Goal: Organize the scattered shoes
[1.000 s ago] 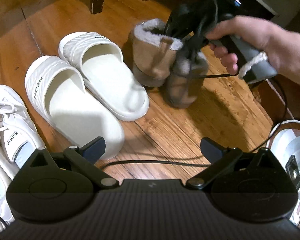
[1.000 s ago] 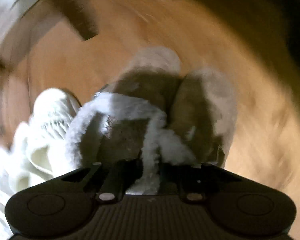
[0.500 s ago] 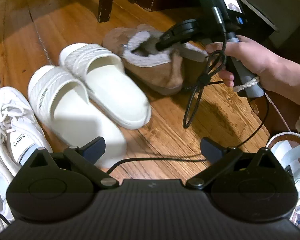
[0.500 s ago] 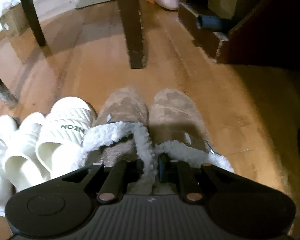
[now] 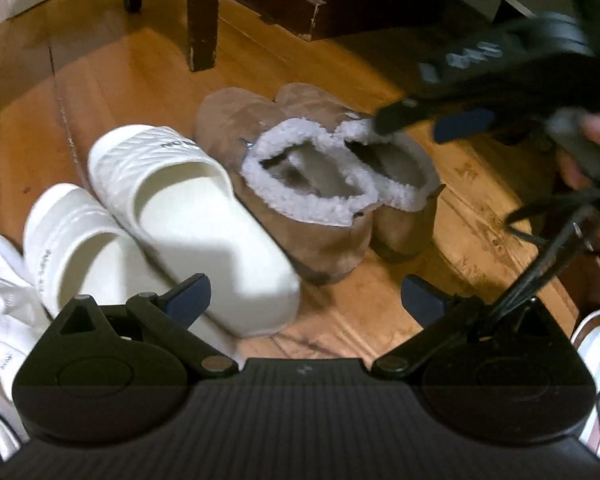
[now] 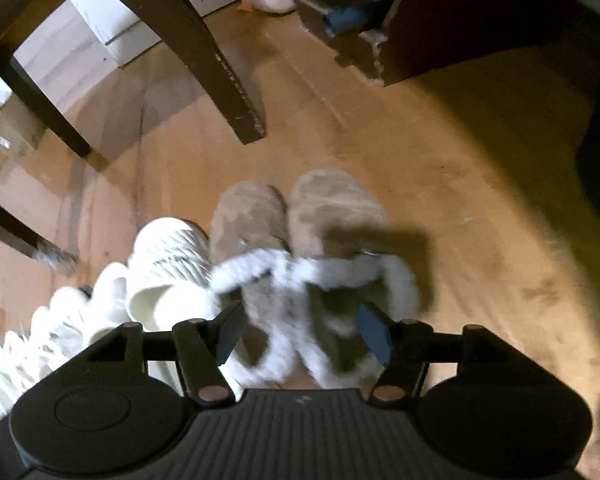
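Note:
Two tan slippers with white fleece lining (image 5: 312, 184) (image 6: 300, 236) stand side by side on the wooden floor, toes pointing away. Left of them lie two white slides (image 5: 188, 216) (image 6: 156, 276), then white sneakers (image 5: 0, 312). My right gripper (image 6: 300, 334) hovers above the slippers' heels with its jaws opening; the fleece rims show below between the fingers, and the pads are off them. In the left wrist view the right gripper (image 5: 432, 120) is held by a hand (image 5: 596, 152) over the right slipper. My left gripper (image 5: 304, 296) stands open near the slides, holding nothing.
Dark chair legs (image 6: 228, 80) (image 5: 200, 20) stand on the floor beyond the shoes. A dark wooden furniture base (image 5: 340, 4) runs along the back right. Another white shoe (image 5: 596, 356) peeks in at the lower right edge. Black cables (image 5: 540, 276) hang from the right gripper.
The right gripper set the two tan slippers down beside the slides, opened off their rims and lifted. The left gripper drifted sideways and stayed open.

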`<state>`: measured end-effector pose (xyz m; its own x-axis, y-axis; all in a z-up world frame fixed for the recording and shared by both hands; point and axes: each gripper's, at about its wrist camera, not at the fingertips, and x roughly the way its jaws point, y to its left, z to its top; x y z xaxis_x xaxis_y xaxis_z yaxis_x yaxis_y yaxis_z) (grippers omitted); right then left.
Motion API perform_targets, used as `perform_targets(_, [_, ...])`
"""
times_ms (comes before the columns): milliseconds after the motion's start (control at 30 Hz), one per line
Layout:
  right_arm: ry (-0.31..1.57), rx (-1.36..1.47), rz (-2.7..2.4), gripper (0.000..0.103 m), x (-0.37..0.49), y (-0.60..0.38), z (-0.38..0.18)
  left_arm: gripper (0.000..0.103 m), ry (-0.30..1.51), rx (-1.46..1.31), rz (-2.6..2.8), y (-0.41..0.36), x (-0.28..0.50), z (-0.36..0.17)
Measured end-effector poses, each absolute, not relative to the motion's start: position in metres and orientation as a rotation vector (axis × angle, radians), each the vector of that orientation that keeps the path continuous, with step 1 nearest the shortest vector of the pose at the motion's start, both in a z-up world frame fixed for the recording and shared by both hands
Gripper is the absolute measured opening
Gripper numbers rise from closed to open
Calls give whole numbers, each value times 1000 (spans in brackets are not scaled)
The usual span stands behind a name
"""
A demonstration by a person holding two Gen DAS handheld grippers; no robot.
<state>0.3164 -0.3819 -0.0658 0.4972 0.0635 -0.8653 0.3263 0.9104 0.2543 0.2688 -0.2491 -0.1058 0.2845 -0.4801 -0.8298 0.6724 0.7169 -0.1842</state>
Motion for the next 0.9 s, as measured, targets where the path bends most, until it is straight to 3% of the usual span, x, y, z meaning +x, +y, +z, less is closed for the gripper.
perform_targets(167, [944,386,-200,65,254,-360,-23,103,992,241,-612,-231,240,-83])
perform_targets(300, [893,253,-242,85,223,-329,-1,103,964,44,-549,-170,216,-46])
perform_targets(600, [1002,117,-74,89,202,-218,12,103,909,-31,-290,-46,147,13])
perform_targets(733, [959,93,-6,102,187,-177,17,103,903,-10,-226,-21,123,26])
perform_targets(900, [957,115,7,102,171,-147,16,103,931,9,-141,-4,106,25])
